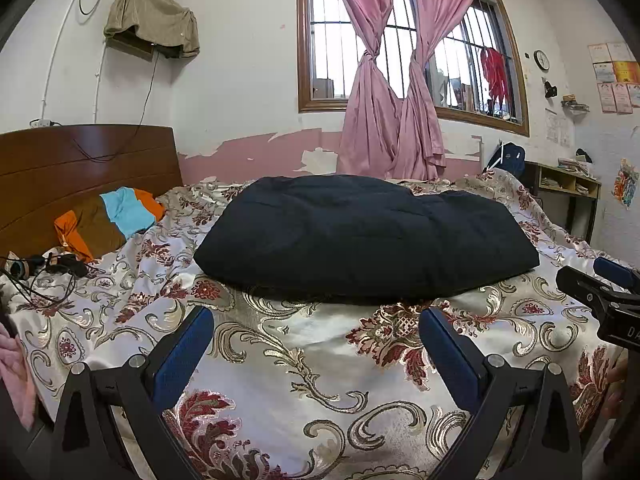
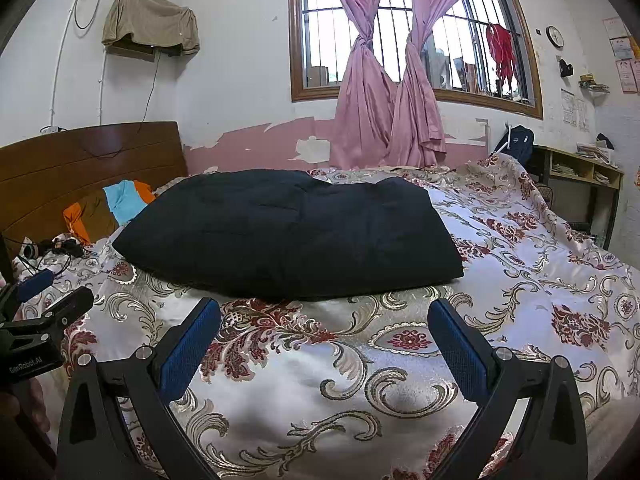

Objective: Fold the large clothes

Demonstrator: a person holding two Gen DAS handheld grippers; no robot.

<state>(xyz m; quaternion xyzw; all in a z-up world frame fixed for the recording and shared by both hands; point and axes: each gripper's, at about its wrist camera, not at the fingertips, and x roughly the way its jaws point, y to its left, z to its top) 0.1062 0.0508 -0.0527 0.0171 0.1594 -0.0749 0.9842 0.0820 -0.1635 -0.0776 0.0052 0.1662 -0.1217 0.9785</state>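
White lettering "GenRobot.AI" shows on the left gripper (image 2: 40, 300) body in the right wrist view; the right gripper (image 2: 324, 344) carries only "DA" at the frame edge in the left view; the dark navy garment (image 1: 360, 236) lies folded into a thick, puffy rectangle mid-bed on the floral bedspread (image 1: 304, 360); both grippers hover with their 2 blue-padded fingers spread apart, empty, short of its near edge.
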